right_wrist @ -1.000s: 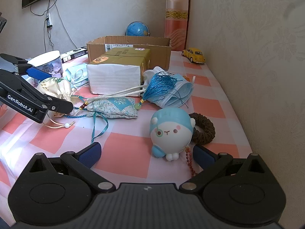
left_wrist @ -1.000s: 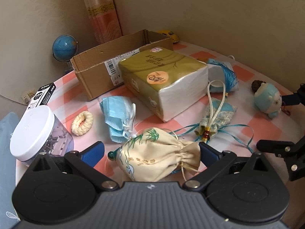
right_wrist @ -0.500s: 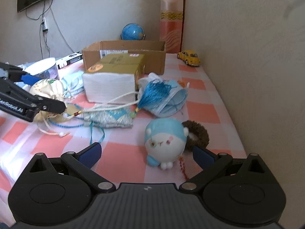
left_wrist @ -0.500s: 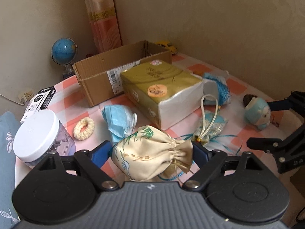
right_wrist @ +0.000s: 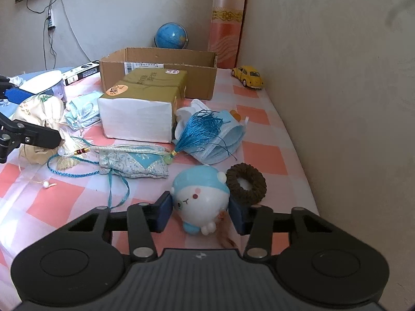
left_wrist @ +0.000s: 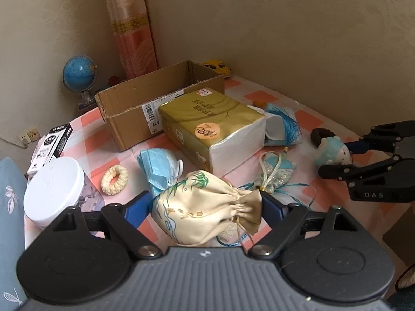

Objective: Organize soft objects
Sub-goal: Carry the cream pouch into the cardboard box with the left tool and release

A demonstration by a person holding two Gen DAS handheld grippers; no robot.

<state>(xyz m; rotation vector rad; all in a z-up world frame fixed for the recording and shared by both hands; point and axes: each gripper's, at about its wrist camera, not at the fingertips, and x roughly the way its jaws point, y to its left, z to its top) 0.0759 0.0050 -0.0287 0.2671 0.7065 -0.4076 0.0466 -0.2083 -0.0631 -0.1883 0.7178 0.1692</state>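
My left gripper [left_wrist: 205,204] is shut on a cream drawstring pouch [left_wrist: 202,215] with green bamboo print, held just above the checked tablecloth. Its cords trail down to the cloth. The right gripper [right_wrist: 199,212] has its jaws closing around a blue and white plush toy [right_wrist: 199,194], and both blue pads touch its sides. A brown scrunchie [right_wrist: 246,184] lies right behind the toy. The open cardboard box [left_wrist: 135,119] stands at the back of the table, with a gold tissue pack [left_wrist: 207,124] in front of it.
Blue face masks [left_wrist: 158,165], a cream scrunchie [left_wrist: 114,180], a silver-blue sachet [right_wrist: 135,163] with a blue tassel [right_wrist: 202,129] and more masks [right_wrist: 223,142] lie around the tissue pack. A white-lidded jar [left_wrist: 52,186], a globe [left_wrist: 79,73] and a yellow toy car [right_wrist: 249,76] stand at the edges.
The left jaws have come in on the pouch and raised it a little off the cloth. The right jaws, wide apart before, have closed in onto the plush toy.
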